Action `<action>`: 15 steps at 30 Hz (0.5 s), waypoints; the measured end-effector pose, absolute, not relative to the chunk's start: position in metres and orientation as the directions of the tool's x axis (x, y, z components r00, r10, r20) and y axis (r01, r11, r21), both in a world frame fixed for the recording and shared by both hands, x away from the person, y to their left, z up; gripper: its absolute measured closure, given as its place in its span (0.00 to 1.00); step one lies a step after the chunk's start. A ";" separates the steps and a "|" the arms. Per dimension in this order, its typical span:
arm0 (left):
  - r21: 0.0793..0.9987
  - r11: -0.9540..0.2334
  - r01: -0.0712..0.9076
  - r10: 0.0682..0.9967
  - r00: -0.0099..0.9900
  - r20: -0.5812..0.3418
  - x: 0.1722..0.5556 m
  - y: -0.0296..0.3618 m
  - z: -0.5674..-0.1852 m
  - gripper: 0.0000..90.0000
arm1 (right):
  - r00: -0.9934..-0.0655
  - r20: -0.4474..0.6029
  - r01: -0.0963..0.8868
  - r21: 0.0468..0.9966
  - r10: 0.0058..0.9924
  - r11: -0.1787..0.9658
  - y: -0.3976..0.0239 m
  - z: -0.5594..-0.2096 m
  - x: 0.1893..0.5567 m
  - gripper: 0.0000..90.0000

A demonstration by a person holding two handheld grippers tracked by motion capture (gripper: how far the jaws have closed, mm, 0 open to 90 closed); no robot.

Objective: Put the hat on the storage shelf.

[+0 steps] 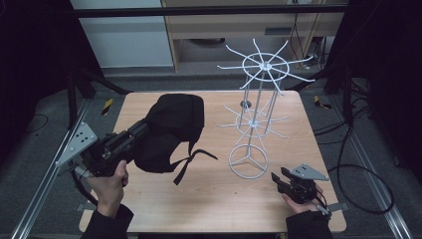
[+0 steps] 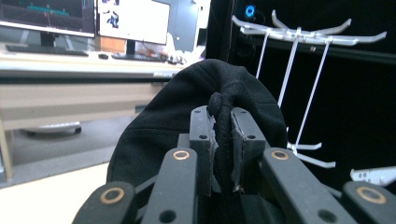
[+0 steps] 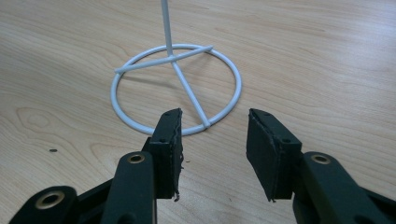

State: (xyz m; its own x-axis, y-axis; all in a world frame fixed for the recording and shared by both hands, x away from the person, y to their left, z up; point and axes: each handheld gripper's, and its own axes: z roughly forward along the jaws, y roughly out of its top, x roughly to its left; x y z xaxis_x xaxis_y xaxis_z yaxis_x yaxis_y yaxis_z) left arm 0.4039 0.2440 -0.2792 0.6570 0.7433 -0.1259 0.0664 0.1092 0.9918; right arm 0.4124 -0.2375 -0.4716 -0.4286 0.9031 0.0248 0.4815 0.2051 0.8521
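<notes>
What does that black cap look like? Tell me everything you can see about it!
The black cap looks like soft, floppy cloth with a rounded top. A thin strap dangles from it in a loop toward the wooden table. The left gripper pinches a bunched fold of its fabric between shut jaws and holds it up over the table's left side. The white wire rack stands to its right, not touching it.

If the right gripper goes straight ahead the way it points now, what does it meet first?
Most likely the ring base of the white wire rack. The right gripper has open jaws aimed low over the table, with the ring's near edge just ahead of its tips; depth is uncertain.
</notes>
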 end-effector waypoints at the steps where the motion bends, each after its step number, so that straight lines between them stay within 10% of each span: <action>1: 0.991 0.117 0.064 0.740 0.659 -0.130 0.406 0.243 -0.277 0.89 | -0.428 0.025 0.481 0.853 0.903 0.204 -0.237 -0.472 0.412 0.62; 15: 0.977 0.209 -0.036 0.732 0.669 -0.132 0.412 0.236 -0.238 0.89 | -0.432 0.014 0.473 0.855 0.902 0.213 -0.238 -0.472 0.414 0.62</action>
